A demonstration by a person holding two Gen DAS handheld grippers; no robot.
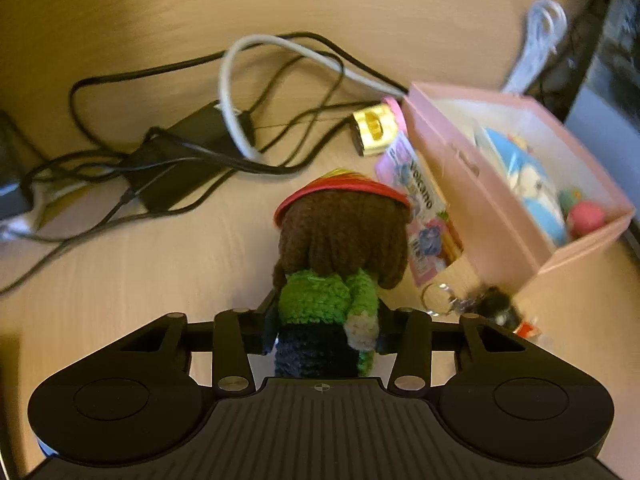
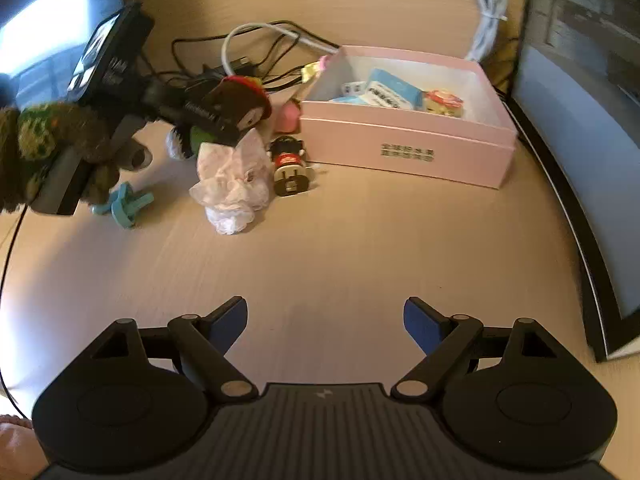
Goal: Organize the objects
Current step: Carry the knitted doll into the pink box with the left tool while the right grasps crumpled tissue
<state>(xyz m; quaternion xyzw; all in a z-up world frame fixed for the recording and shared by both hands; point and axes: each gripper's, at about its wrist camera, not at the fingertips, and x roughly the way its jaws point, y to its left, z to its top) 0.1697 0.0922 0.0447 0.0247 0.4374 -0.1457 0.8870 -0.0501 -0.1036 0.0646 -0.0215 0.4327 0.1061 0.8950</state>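
Between the fingers of the left gripper (image 1: 320, 320) sits a crocheted doll (image 1: 340, 264), clamped around its green-sweatered body, its brown-haired head and red-rimmed hat pointing forward away from the gripper. Ahead and to the right of that gripper stands the pink box (image 1: 472, 200), open-topped, with a blue-and-white packet (image 1: 528, 184) and a small pink ball (image 1: 586, 216) inside. Against the box's near wall leans a pink snack sachet (image 1: 420, 208), and a gold clip-like object (image 1: 374, 130) lies just beyond it. A key ring (image 1: 436, 300) rests on the wooden tabletop (image 1: 160, 248) just right of the doll. Farther ahead and to the left sprawls a tangle of black and white cables (image 1: 240, 92) around a black power adapter (image 1: 176, 164).

From the right wrist view, the right gripper (image 2: 325, 322) is spread wide with nothing between its blue pads (image 2: 228, 322), hovering over bare tabletop. Well ahead of it lie a crumpled clear plastic bag (image 2: 232, 184), a small red-and-black figurine (image 2: 289, 164) just beside the bag, and a teal plastic piece (image 2: 124, 204) off to the left. The pink box stands ahead and to the right, near the figurine. A person's woolly camouflage sleeve (image 2: 36, 144) shows at the far left, behind the left gripper carrying the doll.
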